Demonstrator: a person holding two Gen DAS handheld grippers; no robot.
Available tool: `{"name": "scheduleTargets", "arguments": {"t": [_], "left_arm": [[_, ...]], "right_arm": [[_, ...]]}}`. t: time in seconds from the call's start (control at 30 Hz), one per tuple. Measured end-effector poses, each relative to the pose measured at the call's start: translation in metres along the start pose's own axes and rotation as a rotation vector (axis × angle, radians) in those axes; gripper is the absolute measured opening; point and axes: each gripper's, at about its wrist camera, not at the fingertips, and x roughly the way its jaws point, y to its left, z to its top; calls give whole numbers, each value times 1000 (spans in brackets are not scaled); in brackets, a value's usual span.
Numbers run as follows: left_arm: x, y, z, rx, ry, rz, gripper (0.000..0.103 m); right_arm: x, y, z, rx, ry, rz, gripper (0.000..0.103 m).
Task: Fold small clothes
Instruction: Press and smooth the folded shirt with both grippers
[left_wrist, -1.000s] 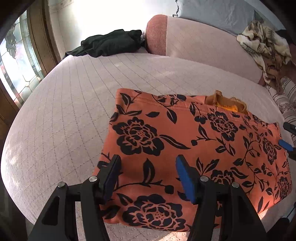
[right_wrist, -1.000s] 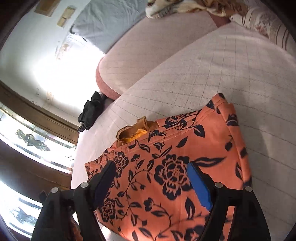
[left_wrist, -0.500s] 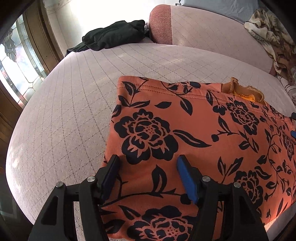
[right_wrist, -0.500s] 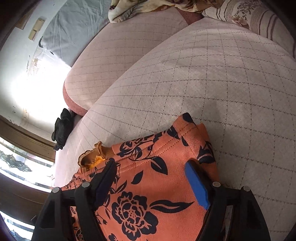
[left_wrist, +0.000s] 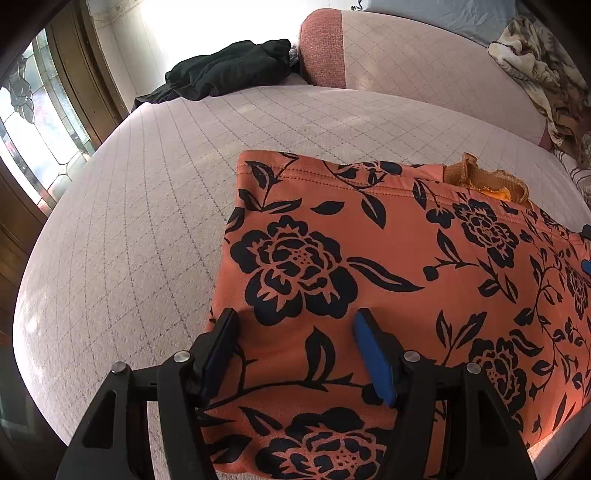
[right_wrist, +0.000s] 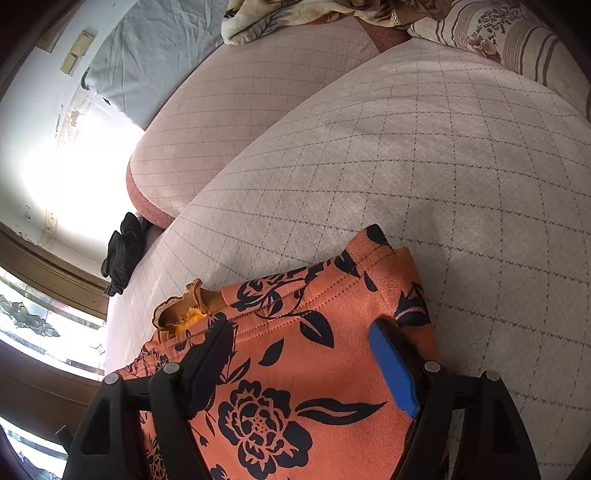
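A: Left gripper (left_wrist: 295, 354): jaws spread, hovering over the near left edge of the orange garment with black flower print (left_wrist: 388, 266), pinching nothing. It has barely shifted.

B: Right gripper (right_wrist: 303, 358): also spread and empty. In the last second it has dropped toward the garment's far right corner.

A: The garment lies flat on the pink quilted cushion (left_wrist: 140, 229). Both tongs look placed for the next fold.

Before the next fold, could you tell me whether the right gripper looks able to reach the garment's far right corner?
Probably yes: the right gripper hangs open over the floral garment, and its far right corner lies just ahead with nothing over it.
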Motion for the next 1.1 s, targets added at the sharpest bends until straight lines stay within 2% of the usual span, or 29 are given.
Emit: {"name": "scheduleTargets", "arguments": {"t": [0.33, 0.43, 0.53, 0.57, 0.67, 0.8, 0.87, 0.9, 0.93, 0.97, 1.0, 1.03, 1.1], "left_arm": [[0, 0, 0, 3, 2, -3, 66], [0, 0, 0, 2, 4, -2, 66], [-2, 1, 0, 4, 6, 3, 66], [-5, 1, 0, 2, 8, 2, 66], [-28, 12, -4, -32, -34, -38, 66], [-62, 26, -31, -12, -114, -89, 66], [-56, 28, -47, 22, -90, -105, 66], [-45, 27, -54, 47, -55, -78, 66], [-30, 25, -59, 71, -17, -36, 66], [-20, 27, -63, 72, -8, -28, 74], [-21, 33, -64, 44, -25, -38, 78], [-25, 38, -62, 17, -10, -43, 78], [-40, 46, -58, -28, -31, -26, 78]], "right_arm": [[-6, -9, 8, 50, -9, -2, 78], [-14, -12, 11, 66, -43, -65, 78], [-29, 2, 6, 28, -81, -152, 79], [-35, 9, 3, 9, -88, -139, 79], [-59, 24, -21, -20, -90, -57, 79], [-88, 32, -77, -46, -16, 96, 81], [-94, 24, -104, -49, 31, 149, 81], [-93, 16, -115, -45, 51, 162, 82], [-88, 6, -124, -33, 72, 154, 82], [-81, -8, -129, -13, 91, 101, 82], [-78, -18, -131, 4, 99, 68, 75], [-83, -20, -131, 11, 83, 83, 75], [-97, -5, -131, -49, 52, -13, 77]]}}
